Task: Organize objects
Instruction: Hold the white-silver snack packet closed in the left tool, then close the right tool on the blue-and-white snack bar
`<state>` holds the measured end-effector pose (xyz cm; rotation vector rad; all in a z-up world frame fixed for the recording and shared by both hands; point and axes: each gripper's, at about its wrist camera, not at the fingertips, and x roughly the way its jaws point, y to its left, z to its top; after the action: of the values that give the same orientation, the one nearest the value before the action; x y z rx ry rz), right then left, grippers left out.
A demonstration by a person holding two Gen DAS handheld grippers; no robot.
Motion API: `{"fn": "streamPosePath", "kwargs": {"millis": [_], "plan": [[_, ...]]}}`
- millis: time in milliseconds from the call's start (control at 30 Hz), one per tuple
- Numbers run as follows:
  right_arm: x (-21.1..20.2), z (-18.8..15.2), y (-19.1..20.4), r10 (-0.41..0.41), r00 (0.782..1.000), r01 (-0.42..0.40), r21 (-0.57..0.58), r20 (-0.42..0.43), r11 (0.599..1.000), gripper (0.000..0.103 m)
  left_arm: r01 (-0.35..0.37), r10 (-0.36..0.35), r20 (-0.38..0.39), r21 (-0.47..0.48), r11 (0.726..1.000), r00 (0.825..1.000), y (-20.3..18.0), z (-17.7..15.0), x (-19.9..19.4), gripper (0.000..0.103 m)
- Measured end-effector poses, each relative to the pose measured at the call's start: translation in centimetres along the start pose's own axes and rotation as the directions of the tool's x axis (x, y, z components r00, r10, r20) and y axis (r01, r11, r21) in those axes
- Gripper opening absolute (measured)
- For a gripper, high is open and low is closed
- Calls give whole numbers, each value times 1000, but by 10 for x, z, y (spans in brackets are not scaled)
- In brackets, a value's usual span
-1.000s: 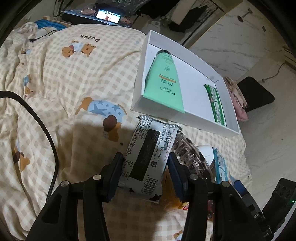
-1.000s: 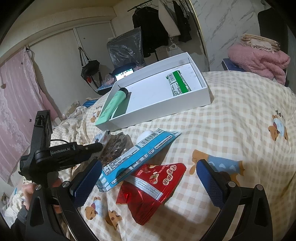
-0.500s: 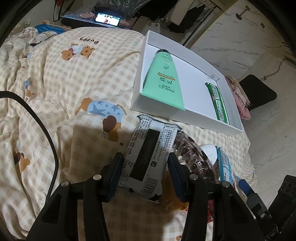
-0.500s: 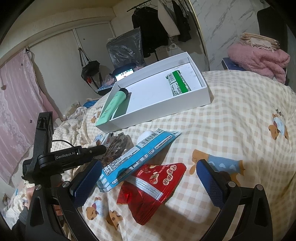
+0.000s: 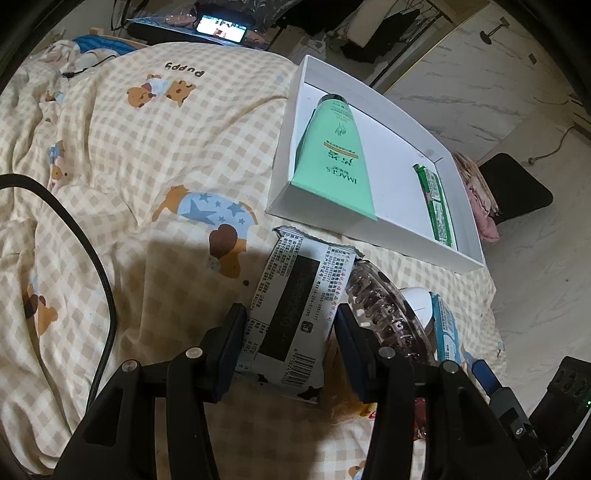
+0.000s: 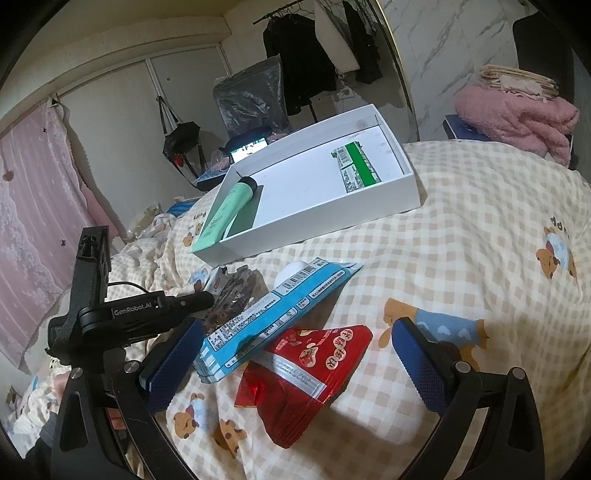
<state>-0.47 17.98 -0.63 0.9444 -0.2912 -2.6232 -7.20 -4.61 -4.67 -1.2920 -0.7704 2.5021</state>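
Note:
My left gripper [image 5: 290, 332] is shut on a white-and-black snack packet [image 5: 295, 306], just above the checked bedspread. Ahead of it lies a white tray [image 5: 402, 103] with a green tube [image 5: 338, 155] and a green wrapper [image 5: 436, 206] in it. A clear ridged object [image 5: 384, 306] lies right of the packet. My right gripper [image 6: 291, 354] is open over a red pouch [image 6: 306, 373] and a blue-and-white packet [image 6: 273, 314]. The tray [image 6: 314, 218] also shows in the right wrist view, beyond them. The left gripper's body [image 6: 122, 314] shows at the left there.
A black cable [image 5: 92, 258] runs over the bedspread at the left. A white round object [image 5: 417, 302] lies beside the clear one. Pink folded cloth [image 6: 517, 118] sits past the bed's far right. A lit screen [image 5: 221, 27] stands beyond the bed.
The left gripper has shifted slightly with the packet still held in it. The right gripper has not moved.

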Motion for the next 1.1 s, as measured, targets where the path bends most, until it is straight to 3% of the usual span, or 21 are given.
{"fn": "streamPosePath", "kwargs": {"millis": [367, 533, 1100], "plan": [[0, 0, 9, 56, 998, -57, -38, -24, 998, 102, -27, 27, -4, 24, 999, 1000, -3, -3, 1, 53], [1, 0, 18, -1, 998, -5, -110, -58, 994, 102, -25, 25, -4, 21, 999, 1000, -4, -3, 1, 53], [0, -1, 20, 22, 998, -27, -104, -51, 994, 101, -27, 27, -1, 22, 999, 1000, -5, -4, 3, 53]]}}
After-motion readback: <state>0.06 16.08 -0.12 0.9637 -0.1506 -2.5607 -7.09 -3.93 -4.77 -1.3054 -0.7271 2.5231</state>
